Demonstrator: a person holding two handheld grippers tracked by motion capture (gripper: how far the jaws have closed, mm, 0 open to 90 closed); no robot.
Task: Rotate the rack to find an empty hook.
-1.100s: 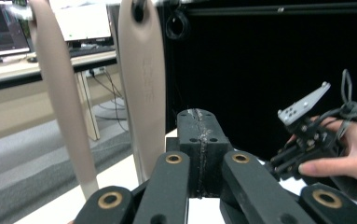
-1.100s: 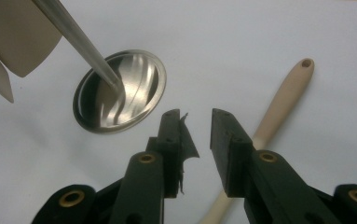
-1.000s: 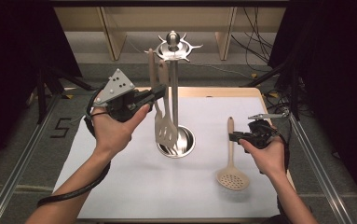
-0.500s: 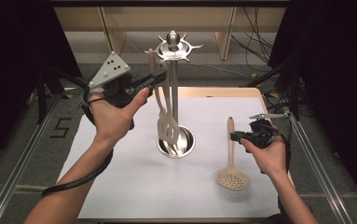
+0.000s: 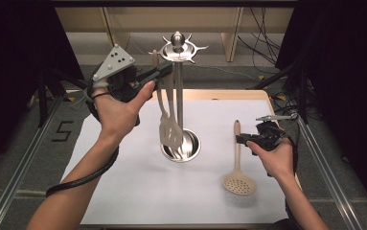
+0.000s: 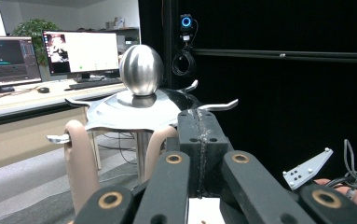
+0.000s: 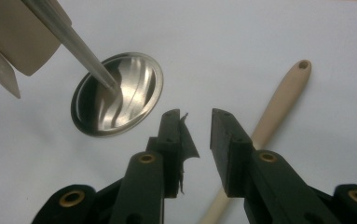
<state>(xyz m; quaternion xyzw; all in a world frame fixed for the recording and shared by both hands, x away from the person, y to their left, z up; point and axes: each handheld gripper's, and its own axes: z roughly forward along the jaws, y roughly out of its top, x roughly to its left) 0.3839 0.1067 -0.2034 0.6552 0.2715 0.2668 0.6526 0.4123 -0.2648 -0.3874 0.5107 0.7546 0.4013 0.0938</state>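
A steel utensil stand [image 5: 179,96] is seen at the middle of a white table [image 5: 138,191], its round base [image 5: 186,146] resting on the surface and a ball finial on top. 2 beige utensils hang beside its pole, 1 of them a slotted spatula [image 5: 167,134].

The left gripper [image 5: 164,72] is held high by the left hand [image 5: 119,108], level with the stand's hook ring. Its jaws are pressed fully together (in the left gripper view they meet in a single seam), and nothing can be seen between them. In that view, 2 beige handle tops [image 6: 79,163] are seen just beside the jaws, under the hooks; whether the jaws touch them cannot be told.

The right gripper [image 5: 242,139] is held low over the table by the right hand [image 5: 277,158], its jaws parted with empty space between them. A beige skimmer spoon [image 5: 237,167] lies flat on the table just beside it, handle pointing away from the person.
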